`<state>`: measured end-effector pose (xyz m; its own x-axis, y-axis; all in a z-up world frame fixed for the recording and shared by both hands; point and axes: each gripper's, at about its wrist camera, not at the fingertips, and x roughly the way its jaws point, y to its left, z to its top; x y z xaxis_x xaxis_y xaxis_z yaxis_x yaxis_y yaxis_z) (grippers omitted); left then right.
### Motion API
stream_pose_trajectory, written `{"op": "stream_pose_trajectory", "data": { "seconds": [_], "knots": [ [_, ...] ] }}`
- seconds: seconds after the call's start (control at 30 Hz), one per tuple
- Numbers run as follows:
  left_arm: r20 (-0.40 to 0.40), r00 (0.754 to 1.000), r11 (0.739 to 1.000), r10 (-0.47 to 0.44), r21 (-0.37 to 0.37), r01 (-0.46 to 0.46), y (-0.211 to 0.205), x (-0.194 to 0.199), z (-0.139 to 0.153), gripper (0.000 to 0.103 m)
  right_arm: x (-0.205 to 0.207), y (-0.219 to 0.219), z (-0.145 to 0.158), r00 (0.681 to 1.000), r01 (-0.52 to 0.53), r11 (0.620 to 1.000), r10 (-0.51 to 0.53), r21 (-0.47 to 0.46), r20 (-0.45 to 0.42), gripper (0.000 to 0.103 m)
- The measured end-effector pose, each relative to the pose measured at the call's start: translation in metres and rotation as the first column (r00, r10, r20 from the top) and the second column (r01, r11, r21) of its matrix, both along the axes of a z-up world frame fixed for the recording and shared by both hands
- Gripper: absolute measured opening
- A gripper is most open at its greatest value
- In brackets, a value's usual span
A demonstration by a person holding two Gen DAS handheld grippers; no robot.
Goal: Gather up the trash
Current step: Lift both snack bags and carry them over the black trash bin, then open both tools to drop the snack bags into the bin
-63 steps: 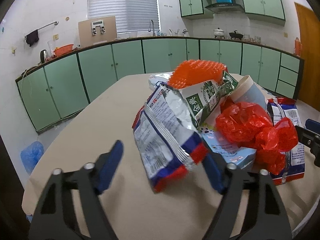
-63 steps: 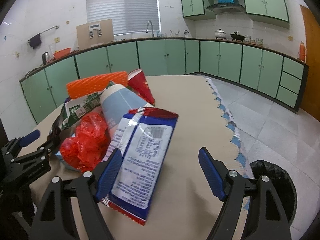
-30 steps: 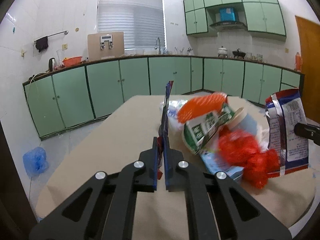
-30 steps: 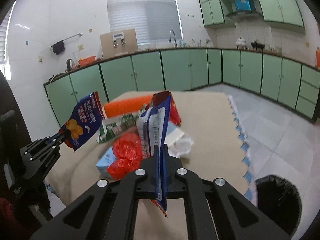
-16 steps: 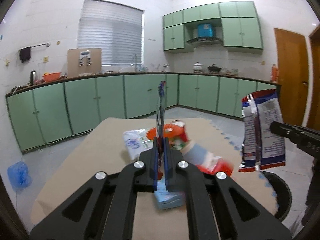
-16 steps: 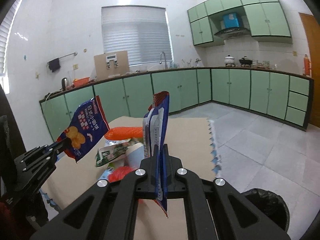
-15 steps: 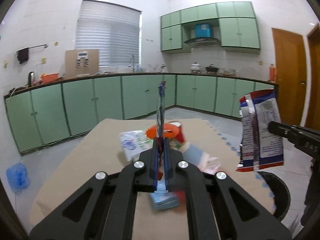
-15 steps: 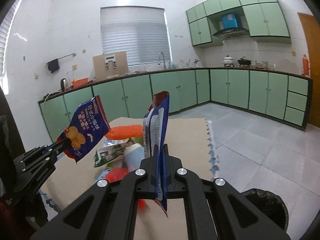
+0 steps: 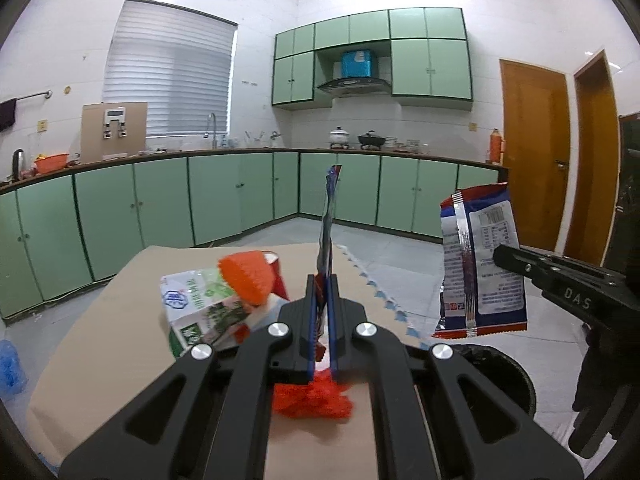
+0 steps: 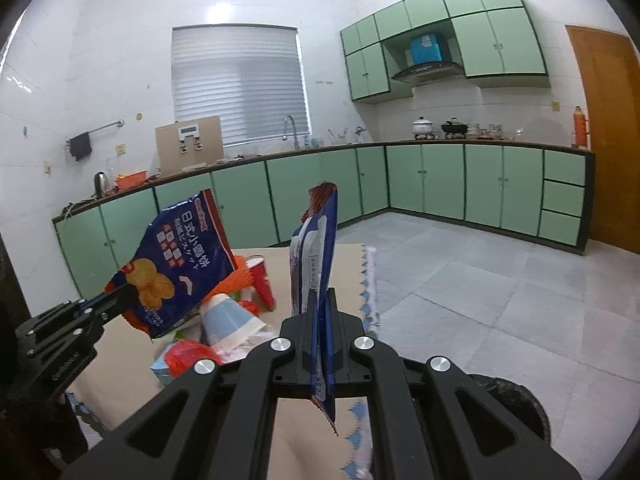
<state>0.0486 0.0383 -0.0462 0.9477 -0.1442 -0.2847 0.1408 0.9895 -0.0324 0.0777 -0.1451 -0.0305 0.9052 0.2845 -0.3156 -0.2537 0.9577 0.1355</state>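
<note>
Snack bags (image 9: 326, 224) (image 10: 316, 256) are pinched upright in both claws.

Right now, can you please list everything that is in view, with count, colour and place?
snack bag: one, dark blue with red edge, held up in the left tool
second snack bag: one, blue, white and red, held up in the right tool
milk carton: one, green and white, on the table
red cup: one, on the table
orange mesh piece: one, on the carton
pale blue cup: one, lying on the table
red plastic bag: one, near table edge
table: one, beige
bin: one, black, on the floor beside the table
left tool: shut on a bag
right tool: shut on a bag
</note>
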Motion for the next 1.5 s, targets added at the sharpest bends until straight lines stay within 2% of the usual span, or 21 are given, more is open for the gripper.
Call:
{"op": "stream_pose_trajectory", "data": {
  "seconds": [0.17, 0.33, 0.67, 1.03, 1.17, 1.23, 1.27, 1.33, 1.37, 1.4, 1.47, 1.5],
  "knots": [
    [-0.035, 0.997, 0.997, -0.071, -0.028, 0.07, -0.021, 0.01, -0.006, 0.003, 0.001, -0.026, -0.006, 0.997, 0.078, 0.997, -0.078, 0.008, -0.015, 0.003],
    [-0.062, 0.984, 0.985, -0.168, -0.042, 0.166, -0.058, 0.024, -0.019, 0.003, 0.002, -0.061, -0.014, 0.982, 0.186, 0.982, -0.186, -0.011, -0.032, 0.003],
    [-0.155, 0.935, 0.948, -0.317, -0.052, 0.313, -0.142, 0.059, -0.059, 0.003, 0.01, -0.141, -0.052, 0.919, 0.373, 0.927, -0.372, -0.017, -0.129, 0.003],
    [-0.258, 0.875, 0.909, -0.409, -0.028, 0.416, -0.225, 0.085, -0.114, 0.004, 0.016, -0.201, -0.119, 0.85, 0.467, 0.884, -0.451, -0.006, -0.273, 0.003],
    [-0.283, 0.864, 0.902, -0.416, -0.011, 0.431, -0.238, 0.09, -0.125, 0.008, 0.015, -0.211, -0.132, 0.837, 0.482, 0.876, -0.457, 0.01, -0.302, 0.008],
    [-0.298, 0.861, 0.902, -0.413, -0.003, 0.431, -0.242, 0.093, -0.131, 0.015, 0.015, -0.214, -0.136, 0.833, 0.483, 0.876, -0.455, 0.012, -0.313, 0.009],
    [-0.301, 0.861, 0.903, -0.41, -0.002, 0.429, -0.243, 0.095, -0.131, 0.02, 0.018, -0.216, -0.136, 0.832, 0.483, 0.876, -0.454, 0.013, -0.319, 0.012],
    [-0.311, 0.861, 0.907, -0.402, -0.005, 0.422, -0.241, 0.097, -0.131, 0.022, 0.02, -0.221, -0.137, 0.828, 0.489, 0.872, -0.455, 0.023, -0.329, 0.019],
    [-0.312, 0.862, 0.909, -0.399, -0.01, 0.417, -0.238, 0.099, -0.13, 0.023, 0.019, -0.223, -0.138, 0.827, 0.491, 0.87, -0.454, 0.034, -0.333, 0.028],
    [-0.308, 0.866, 0.912, -0.394, -0.011, 0.41, -0.235, 0.099, -0.127, 0.028, 0.018, -0.224, -0.138, 0.825, 0.497, 0.867, -0.457, 0.042, -0.333, 0.033],
    [-0.29, 0.878, 0.919, -0.381, -0.013, 0.395, -0.228, 0.098, -0.119, 0.035, 0.016, -0.226, -0.136, 0.819, 0.509, 0.86, -0.469, 0.041, -0.331, 0.05],
    [-0.282, 0.882, 0.921, -0.377, -0.013, 0.389, -0.226, 0.093, -0.115, 0.039, 0.014, -0.224, -0.133, 0.819, 0.511, 0.859, -0.471, 0.043, -0.327, 0.052]
  ]
}}
